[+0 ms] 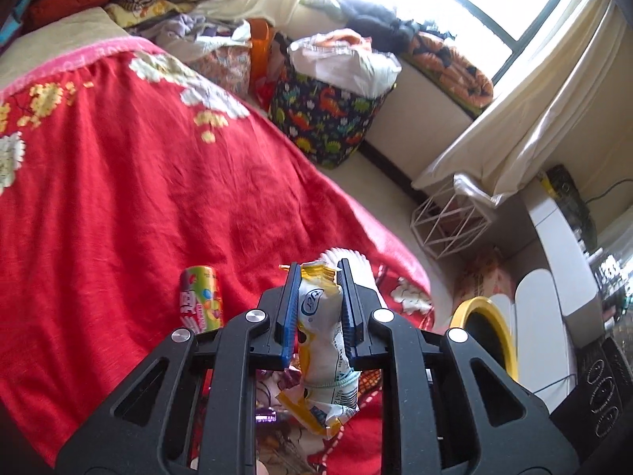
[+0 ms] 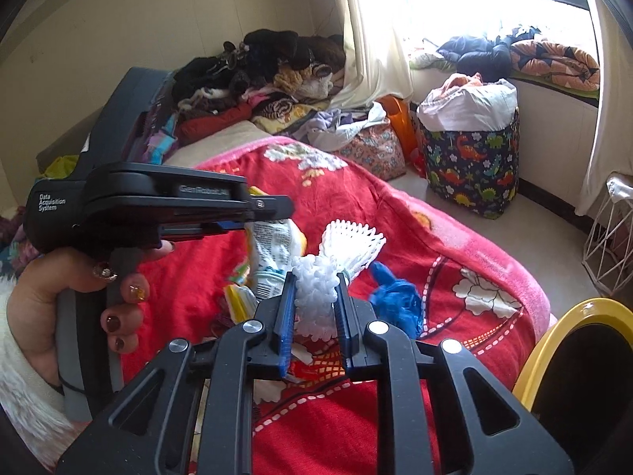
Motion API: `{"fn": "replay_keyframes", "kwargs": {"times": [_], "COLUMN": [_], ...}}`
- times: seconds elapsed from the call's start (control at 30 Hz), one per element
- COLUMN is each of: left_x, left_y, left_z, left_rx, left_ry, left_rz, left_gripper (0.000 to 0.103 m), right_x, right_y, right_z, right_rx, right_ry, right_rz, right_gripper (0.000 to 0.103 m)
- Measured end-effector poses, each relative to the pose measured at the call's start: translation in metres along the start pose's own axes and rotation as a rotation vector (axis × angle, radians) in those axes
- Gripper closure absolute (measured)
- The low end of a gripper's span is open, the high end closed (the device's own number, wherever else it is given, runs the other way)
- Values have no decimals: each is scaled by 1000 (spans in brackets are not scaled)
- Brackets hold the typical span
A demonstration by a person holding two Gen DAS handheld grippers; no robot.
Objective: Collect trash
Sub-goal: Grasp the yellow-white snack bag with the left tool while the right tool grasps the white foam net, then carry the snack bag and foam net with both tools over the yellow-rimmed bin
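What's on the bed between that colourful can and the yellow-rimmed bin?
In the left wrist view, the left claw clamping a yellow-white wrapper sits between can and bin.

Red blanket (image 1: pixel 138 182); dinosaur-print basket (image 2: pixel 470 170) on floor.

Place: my lived-in home bedroom.
Bed: red floral blanket (image 2: pixel 395 213) fills the frame's centre.
Clothes: pile (image 2: pixel 261 75) heaped at upper centre.
Storage: dinosaur-print fabric bin (image 2: pixel 470 166), stuffed full, at right.
Window: bright, with cream curtains (image 2: pixel 376 27), top right.
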State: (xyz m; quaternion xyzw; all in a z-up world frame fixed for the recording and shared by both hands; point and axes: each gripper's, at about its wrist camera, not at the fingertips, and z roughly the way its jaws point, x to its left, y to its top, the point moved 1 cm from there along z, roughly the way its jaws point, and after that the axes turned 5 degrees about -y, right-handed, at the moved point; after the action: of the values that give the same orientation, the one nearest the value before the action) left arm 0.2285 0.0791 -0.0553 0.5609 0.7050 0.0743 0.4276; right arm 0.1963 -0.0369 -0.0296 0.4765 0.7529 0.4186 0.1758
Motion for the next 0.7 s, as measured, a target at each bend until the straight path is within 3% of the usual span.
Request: {"fn": "replay_keyframes", "kwargs": {"times": [0.23, 0.7], "left_x": [-14, -52], "left_y": [3, -3], "left_z": [-32, -48], "left_rx": [-66, -98], "left_ry": [-18, -51], "left_rz": [21, 89], "left_gripper": [90, 90], "right_x": [4, -4], "right_y": [7, -3], "right_z": [-28, -75], "right_rx": [-50, -98], "right_ry": [0, -49], "right_rz": [-8, 18], "right_gripper": [85, 85]}}
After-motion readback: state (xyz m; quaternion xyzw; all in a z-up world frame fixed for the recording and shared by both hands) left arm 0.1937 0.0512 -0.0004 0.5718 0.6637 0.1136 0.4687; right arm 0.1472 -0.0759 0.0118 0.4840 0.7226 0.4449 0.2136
